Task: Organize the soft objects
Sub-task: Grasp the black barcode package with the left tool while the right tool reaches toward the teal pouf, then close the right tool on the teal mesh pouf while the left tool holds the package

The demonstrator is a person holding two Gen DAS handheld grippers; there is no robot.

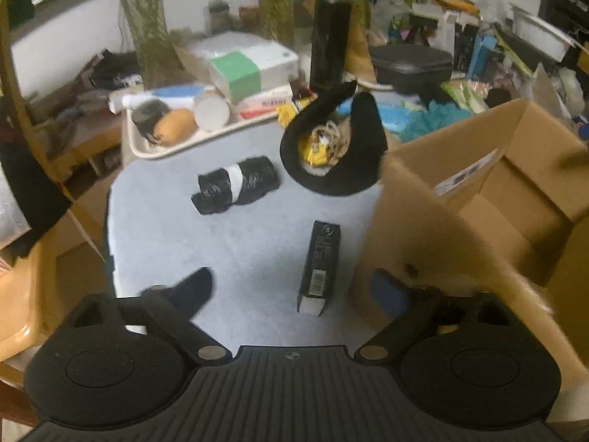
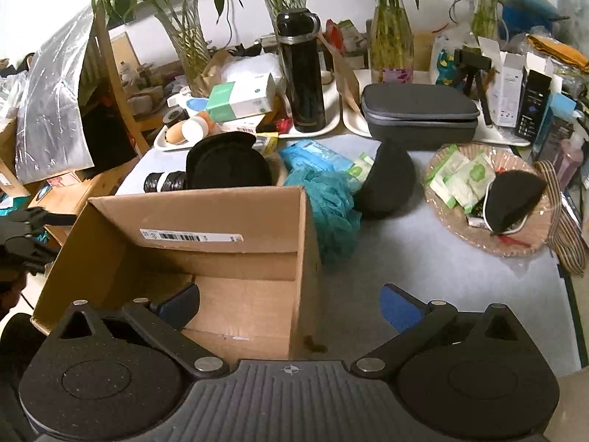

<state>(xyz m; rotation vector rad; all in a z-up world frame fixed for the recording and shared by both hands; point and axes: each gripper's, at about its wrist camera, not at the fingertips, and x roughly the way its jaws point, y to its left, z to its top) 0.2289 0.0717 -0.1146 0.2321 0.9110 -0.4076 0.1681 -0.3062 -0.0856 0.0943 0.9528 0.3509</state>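
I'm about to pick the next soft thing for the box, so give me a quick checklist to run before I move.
1. Left tongs empty and open: ok.
2. Right tongs empty and open: ok.
3. Cardboard box open at the top, no flap across it: ok.
4. Room inside the box: ok, its floor looks bare.
5. Soft items within sight: ok, teal mesh sponge lies against the box's outer wall, black cap just beyond it.
6. Right tongs clear of the box wall: cannot tell, one finger sits over the box, the other over the table.
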